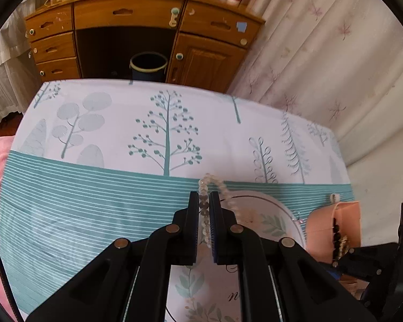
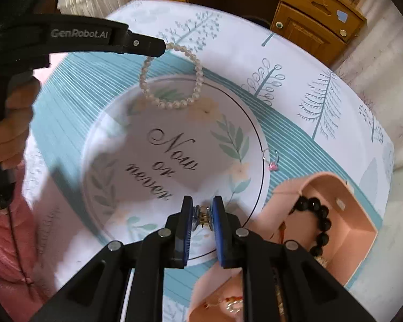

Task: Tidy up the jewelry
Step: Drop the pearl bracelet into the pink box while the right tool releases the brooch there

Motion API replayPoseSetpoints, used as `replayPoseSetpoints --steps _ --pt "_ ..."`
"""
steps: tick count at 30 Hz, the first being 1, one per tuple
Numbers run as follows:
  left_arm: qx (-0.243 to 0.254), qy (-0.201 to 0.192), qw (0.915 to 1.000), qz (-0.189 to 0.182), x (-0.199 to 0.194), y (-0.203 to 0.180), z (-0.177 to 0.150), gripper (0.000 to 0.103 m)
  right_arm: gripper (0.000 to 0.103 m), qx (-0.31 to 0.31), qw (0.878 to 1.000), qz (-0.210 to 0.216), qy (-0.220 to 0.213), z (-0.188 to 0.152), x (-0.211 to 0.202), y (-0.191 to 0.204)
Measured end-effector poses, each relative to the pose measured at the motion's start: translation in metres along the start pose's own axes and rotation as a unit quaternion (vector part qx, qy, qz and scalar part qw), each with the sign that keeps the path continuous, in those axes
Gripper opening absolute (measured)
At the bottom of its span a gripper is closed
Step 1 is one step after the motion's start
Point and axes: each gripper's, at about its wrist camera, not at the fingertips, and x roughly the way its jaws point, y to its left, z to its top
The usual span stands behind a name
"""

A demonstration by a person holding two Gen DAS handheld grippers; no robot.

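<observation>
My left gripper (image 1: 204, 201) is shut on a white pearl bracelet (image 1: 223, 187) and holds it above the far rim of a round plate (image 1: 266, 209). In the right wrist view the left gripper (image 2: 162, 47) dangles the pearl bracelet (image 2: 172, 104) over the plate (image 2: 115, 139), which reads "Now or never". My right gripper (image 2: 202, 210) is shut on a small gold and blue ornament (image 2: 202, 216) above the plate's near rim. A pink jewelry box (image 2: 357, 230) at the right holds a black bead bracelet (image 2: 319, 222). A ring with a pink stone (image 2: 272, 161) lies on the cloth.
The table wears a white and teal tree-print cloth (image 1: 94, 187). The pink box (image 1: 322, 228) stands open at the right, with a second pink compartment (image 2: 217, 295) holding gold pieces. A wooden desk (image 1: 137, 26) and a bin (image 1: 149, 65) stand beyond. Curtains hang at the right.
</observation>
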Motion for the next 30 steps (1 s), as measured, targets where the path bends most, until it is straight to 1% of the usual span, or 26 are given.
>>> replayPoseSetpoints --steps 3,6,7,9,12,14,17,19,22,24,27,30 --pt "-0.002 -0.019 0.9998 -0.011 -0.017 -0.001 0.001 0.005 0.015 0.017 0.999 0.019 -0.030 -0.008 -0.018 0.001" --pt "0.003 -0.042 0.9989 -0.019 -0.037 -0.004 0.000 0.005 0.015 0.042 0.995 0.035 -0.081 -0.022 -0.044 -0.002" --pt "0.005 -0.048 0.9986 -0.021 -0.042 -0.006 -0.001 0.005 0.015 0.048 0.994 0.035 -0.094 -0.026 -0.050 -0.004" --pt "0.014 -0.065 0.9974 -0.028 -0.056 -0.012 -0.002 0.005 0.015 0.070 0.988 0.035 -0.133 -0.036 -0.067 -0.009" --pt "0.030 -0.086 0.9951 -0.038 -0.074 -0.025 -0.006 0.005 0.015 0.099 0.979 0.028 -0.177 -0.045 -0.083 -0.017" --pt "0.046 -0.097 0.9930 -0.050 -0.084 -0.037 -0.009 0.005 0.015 0.125 0.969 0.016 -0.212 -0.048 -0.095 -0.029" --pt "0.073 -0.107 0.9884 -0.079 -0.094 -0.059 -0.015 0.005 0.015 0.165 0.954 0.007 -0.250 -0.063 -0.108 -0.041" --pt "0.093 -0.107 0.9854 -0.094 -0.096 -0.075 -0.020 0.005 0.015 0.192 0.945 0.012 -0.265 -0.075 -0.114 -0.054" --pt "0.120 -0.107 0.9798 -0.119 -0.100 -0.097 -0.029 0.006 0.015 0.223 0.933 0.006 -0.281 -0.091 -0.117 -0.067" --pt "0.145 -0.103 0.9725 -0.150 -0.102 -0.115 -0.037 0.006 0.015 0.241 0.927 -0.002 -0.286 -0.100 -0.115 -0.076" --pt "0.181 -0.086 0.9616 -0.188 -0.100 -0.141 -0.050 0.006 0.015 0.265 0.922 -0.003 -0.281 -0.115 -0.108 -0.084" --pt "0.210 -0.059 0.9524 -0.212 -0.092 -0.166 -0.063 0.006 0.015 0.280 0.923 -0.003 -0.264 -0.122 -0.097 -0.090"
